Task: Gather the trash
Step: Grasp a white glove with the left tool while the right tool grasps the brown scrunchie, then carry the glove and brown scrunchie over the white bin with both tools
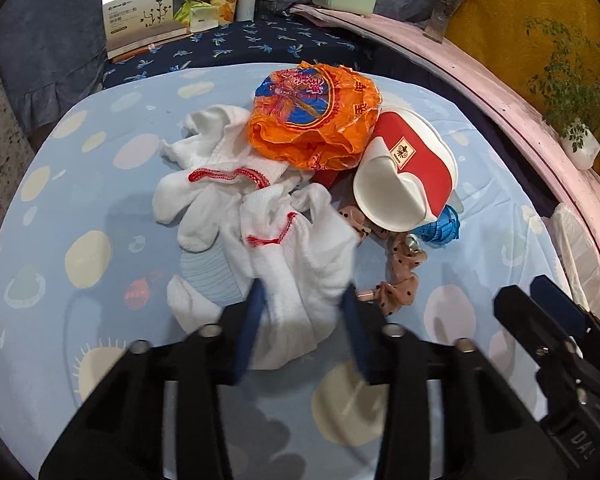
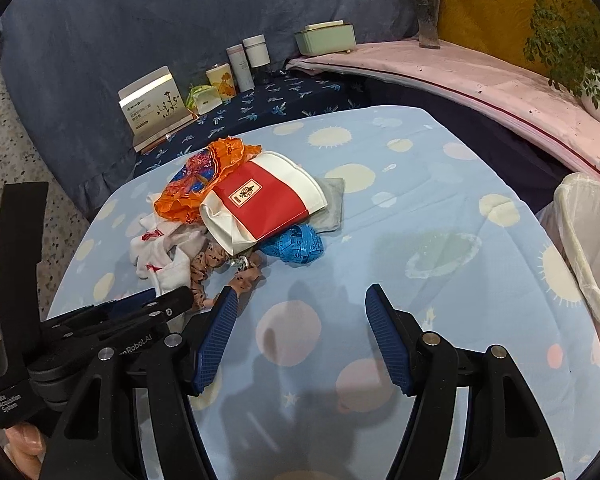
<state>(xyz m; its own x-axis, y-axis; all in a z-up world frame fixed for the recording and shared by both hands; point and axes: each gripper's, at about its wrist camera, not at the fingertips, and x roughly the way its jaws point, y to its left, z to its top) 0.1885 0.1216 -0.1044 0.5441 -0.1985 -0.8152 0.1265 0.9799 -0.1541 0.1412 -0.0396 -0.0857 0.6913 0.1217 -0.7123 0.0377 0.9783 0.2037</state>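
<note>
Black tongs with blue ribbed pads fill the bottom of both wrist views. From the left wrist camera, the left gripper (image 1: 302, 300) has its two pads set either side of the near end of a white knitted glove with a red-stitched cuff (image 1: 300, 264), pressing into the fabric; it looks clenched on the glove, though motion blur softens the edges. A second white red-cuffed glove (image 1: 208, 188) lies just beyond, toward eleven o'clock.

At twelve o'clock on the pale blue sheet printed with planets and suns (image 1: 80, 200) sits a crumpled orange plastic bag with a blue emblem (image 1: 312, 116). Touching it at one o'clock is a tipped red and white paper tub (image 1: 408, 172), its open mouth facing the camera; I cannot tell what is inside. Beside the tub lie a peach polka-dot fabric scrunchie (image 1: 404, 264) and a bundled blue measuring tape (image 1: 444, 224).

From the right wrist camera, the right gripper (image 2: 302, 304) is released, pads wide apart over bare sheet. At three o'clock stands a bin lined with a translucent white bag (image 2: 588, 240); its contents are hidden.
</note>
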